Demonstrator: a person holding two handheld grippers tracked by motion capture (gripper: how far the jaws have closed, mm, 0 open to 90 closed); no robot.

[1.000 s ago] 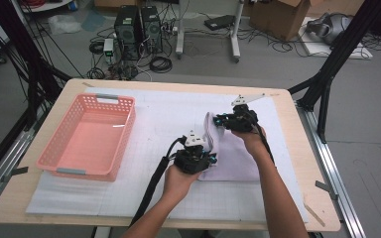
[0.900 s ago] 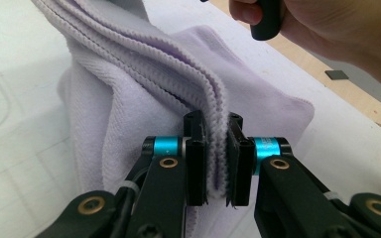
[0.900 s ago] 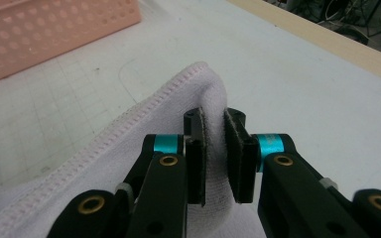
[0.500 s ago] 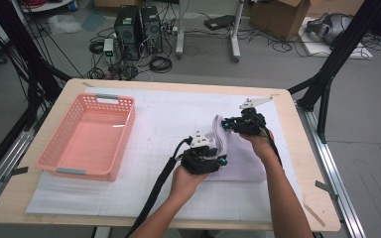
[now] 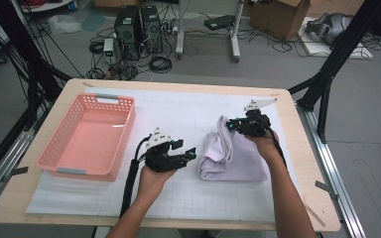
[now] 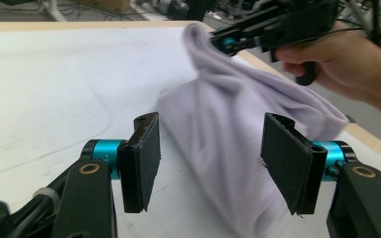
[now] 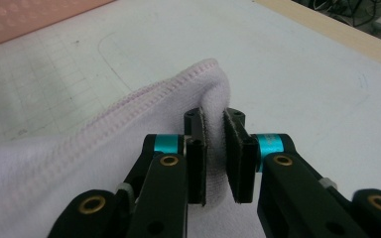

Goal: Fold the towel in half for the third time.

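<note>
R fingers (image 7: 213, 148) pinch towel (image 5: 230, 153) edge; L fingers (image 6: 144, 163) just opened, off it.

No readable text, labels, brands, numbers or signs anywhere in view.

The pink basket (image 5: 87, 136) takes up the left part of the table, its walls blocking any low pass there. Between the basket and the lilac towel (image 5: 233, 153) lies a strip of bare mat (image 5: 178, 114), partly taken by the left gripper (image 5: 186, 157). Beyond the towel, away from the basket, the right gripper (image 5: 230, 126) lifts a fold of it, a raised hurdle.
</note>
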